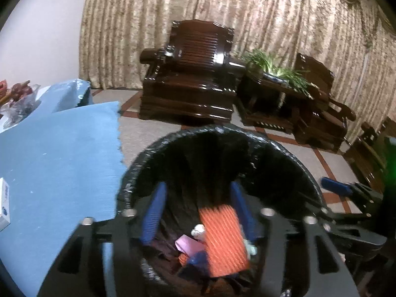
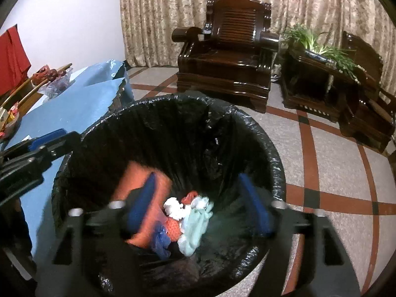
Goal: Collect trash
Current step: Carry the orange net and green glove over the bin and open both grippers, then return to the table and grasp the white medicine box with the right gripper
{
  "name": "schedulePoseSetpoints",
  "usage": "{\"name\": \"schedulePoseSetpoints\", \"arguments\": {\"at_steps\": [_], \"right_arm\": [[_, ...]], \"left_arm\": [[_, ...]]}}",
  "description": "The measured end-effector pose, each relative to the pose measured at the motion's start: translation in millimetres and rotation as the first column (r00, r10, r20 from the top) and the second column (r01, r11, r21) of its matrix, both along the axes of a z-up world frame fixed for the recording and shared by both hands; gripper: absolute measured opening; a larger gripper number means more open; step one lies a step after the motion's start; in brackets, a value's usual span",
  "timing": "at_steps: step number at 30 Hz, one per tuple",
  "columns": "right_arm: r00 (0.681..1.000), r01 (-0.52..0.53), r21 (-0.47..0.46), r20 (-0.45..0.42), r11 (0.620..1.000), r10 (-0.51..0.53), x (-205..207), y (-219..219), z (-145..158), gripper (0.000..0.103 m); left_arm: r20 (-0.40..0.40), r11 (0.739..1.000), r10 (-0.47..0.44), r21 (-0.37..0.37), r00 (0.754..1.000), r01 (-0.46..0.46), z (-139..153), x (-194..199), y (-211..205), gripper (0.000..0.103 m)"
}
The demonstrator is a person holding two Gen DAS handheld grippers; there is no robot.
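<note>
A round bin with a black liner [image 1: 138,163] [image 2: 269,148] stands on the floor beside the blue-covered table [image 1: 54,158]. Inside lie an orange ribbed sheet [image 1: 222,237] [image 2: 146,225], white crumpled tissue [image 2: 174,208], a pale green piece [image 2: 195,230], a pink scrap [image 1: 188,245] and a blue scrap [image 2: 160,242]. My left gripper [image 1: 198,210] hangs open over the bin with nothing between its blue fingers [image 1: 153,212]. My right gripper [image 2: 200,203] is also open and empty over the bin. Each gripper shows at the edge of the other's view.
A small white box [image 1: 3,203] lies on the table's left edge. Plastic bags and red items [image 2: 52,79] sit at the table's far end. Dark wooden armchairs [image 2: 227,57] and a side table with a green plant [image 2: 319,42] stand before the curtain. The floor is tiled.
</note>
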State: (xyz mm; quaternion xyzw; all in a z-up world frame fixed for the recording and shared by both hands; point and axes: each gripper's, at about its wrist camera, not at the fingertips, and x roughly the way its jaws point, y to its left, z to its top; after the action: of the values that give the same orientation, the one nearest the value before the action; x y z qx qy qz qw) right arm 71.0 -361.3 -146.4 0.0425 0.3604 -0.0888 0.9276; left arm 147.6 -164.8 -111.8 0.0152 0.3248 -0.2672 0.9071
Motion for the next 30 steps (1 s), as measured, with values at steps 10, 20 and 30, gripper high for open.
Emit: {"name": "schedulePoseSetpoints", "arguments": {"at_steps": [10, 20, 30], "right_arm": [[0.996, -0.029, 0.035, 0.089, 0.999, 0.025, -11, 21, 22, 0.096], [0.984, -0.131, 0.044, 0.124, 0.990, 0.125, 7, 75, 38, 0.096], [0.954, -0.272, 0.041, 0.144, 0.961, 0.264, 37, 156, 50, 0.096]], "left_arm": [[0.065, 0.995, 0.101, 0.002, 0.993, -0.102, 17, -5, 53, 0.088], [0.104, 0.968, 0.248, 0.012, 0.963, -0.251, 30, -12, 133, 0.089], [0.130, 0.915, 0.398, 0.013, 0.908, -0.403, 35, -12, 218, 0.089]]}}
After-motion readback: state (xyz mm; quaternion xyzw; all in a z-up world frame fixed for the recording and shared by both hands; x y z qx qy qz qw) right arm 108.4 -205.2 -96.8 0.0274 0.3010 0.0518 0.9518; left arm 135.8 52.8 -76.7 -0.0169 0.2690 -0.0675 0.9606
